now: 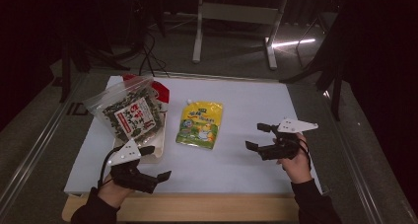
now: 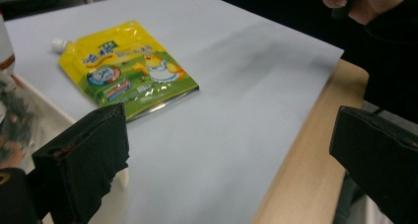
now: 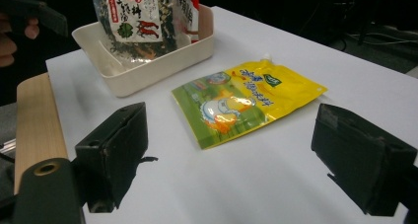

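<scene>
A yellow and green spouted pouch [image 1: 199,124] [image 2: 125,71] [image 3: 246,98] lies flat near the middle of the white sheet. To its left, a clear bag of dark dried snack [image 1: 130,115] [image 3: 138,17] leans in a cream tray [image 1: 155,158] [image 3: 148,71], with a red and white pack [image 1: 160,92] behind it. My left gripper [image 1: 158,164] [image 2: 226,165] is open near the front edge, beside the tray, with nothing between its jaws. My right gripper [image 1: 255,136] [image 3: 236,169] is open too, empty, right of the pouch and pointing at it.
The white sheet [image 1: 236,100] covers a wooden table whose bare front strip [image 1: 197,206] runs along the near edge. Beyond the table are dark floor, cables and the legs of another desk [image 1: 198,41].
</scene>
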Demonstrator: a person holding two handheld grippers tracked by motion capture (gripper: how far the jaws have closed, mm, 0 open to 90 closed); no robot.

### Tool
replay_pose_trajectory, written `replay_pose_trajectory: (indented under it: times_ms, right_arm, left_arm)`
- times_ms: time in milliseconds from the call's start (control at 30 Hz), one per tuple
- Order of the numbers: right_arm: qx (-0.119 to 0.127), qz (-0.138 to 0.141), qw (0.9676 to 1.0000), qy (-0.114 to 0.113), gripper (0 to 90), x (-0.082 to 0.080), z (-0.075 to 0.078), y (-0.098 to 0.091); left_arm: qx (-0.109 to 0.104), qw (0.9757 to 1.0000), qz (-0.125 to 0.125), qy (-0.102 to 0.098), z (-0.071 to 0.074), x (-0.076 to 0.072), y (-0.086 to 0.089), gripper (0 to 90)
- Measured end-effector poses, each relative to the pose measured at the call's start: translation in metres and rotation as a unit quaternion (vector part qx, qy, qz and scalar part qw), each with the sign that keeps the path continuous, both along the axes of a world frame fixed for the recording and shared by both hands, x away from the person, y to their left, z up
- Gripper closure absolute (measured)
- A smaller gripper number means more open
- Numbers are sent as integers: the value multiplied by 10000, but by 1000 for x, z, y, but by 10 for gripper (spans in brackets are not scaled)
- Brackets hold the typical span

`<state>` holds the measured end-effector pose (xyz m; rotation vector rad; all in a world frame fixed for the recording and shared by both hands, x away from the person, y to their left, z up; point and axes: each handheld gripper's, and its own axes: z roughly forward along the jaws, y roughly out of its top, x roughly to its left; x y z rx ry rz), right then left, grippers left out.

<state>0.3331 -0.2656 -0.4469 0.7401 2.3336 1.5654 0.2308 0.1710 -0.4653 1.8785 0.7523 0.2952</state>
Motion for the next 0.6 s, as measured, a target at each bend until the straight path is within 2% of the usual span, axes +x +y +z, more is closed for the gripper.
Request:
replay_pose_trajectory:
  times_ms: [100,167,233,367,467,600]
  right_arm:
    - [-42,-101,9999,1,135,0,-1,2]
    - [41,-30,10000,6,117,0,-2,3]
    - [-14,-144,9999,-58,118,0,-2,6]
    - [-76,-93,9999,-37,119,1,-2,12]
    - [-124,-177,9997,-95,149,4,-2,18]
    - [-211,-274,9992,-198,194,10,-3,27]
  left_arm:
    - [11,9999,-94,-38,-5,1,-10,27]
    - [-8,9999,-135,-60,-9,1,-16,27]
    - [24,9998,-188,-62,-14,2,-21,27]
    - [61,9996,-271,-88,-22,2,-30,27]
    - [76,9994,-344,-65,-27,2,-34,27]
    - [121,9991,-358,-179,-32,2,-36,27]
